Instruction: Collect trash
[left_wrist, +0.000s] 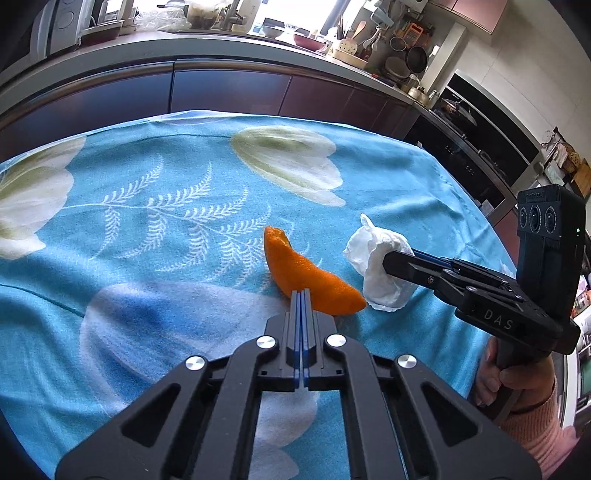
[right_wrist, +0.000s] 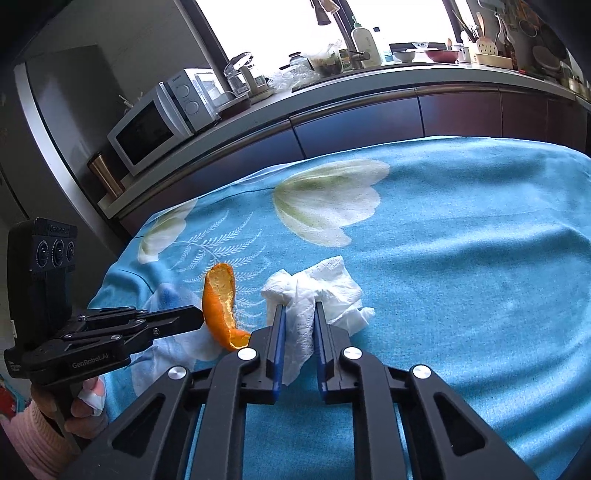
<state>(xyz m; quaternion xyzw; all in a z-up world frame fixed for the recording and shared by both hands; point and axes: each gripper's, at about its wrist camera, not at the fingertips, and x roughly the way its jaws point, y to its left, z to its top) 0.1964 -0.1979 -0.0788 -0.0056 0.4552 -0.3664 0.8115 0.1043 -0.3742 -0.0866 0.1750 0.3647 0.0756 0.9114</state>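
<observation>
Covering table: blue floral cloth (right_wrist: 461, 295), kitchen counter (right_wrist: 369, 79) behind

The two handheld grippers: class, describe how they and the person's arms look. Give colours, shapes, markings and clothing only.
Both the left gripper and the right gripper are black linkage frames with triangular cutouts, silver round rivets and blue-lined fingers. Each carries a black camera block with three round lenses. White lettering reads "DAS" on one body, "GenRobot.AI" on the other. Both wrists wear pink ribbed sleeves.

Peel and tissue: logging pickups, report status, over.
Left gripper shut on orange peel. Right gripper shut on tissue. Both pieces still down on the blue cloth. Nothing in the way.
</observation>
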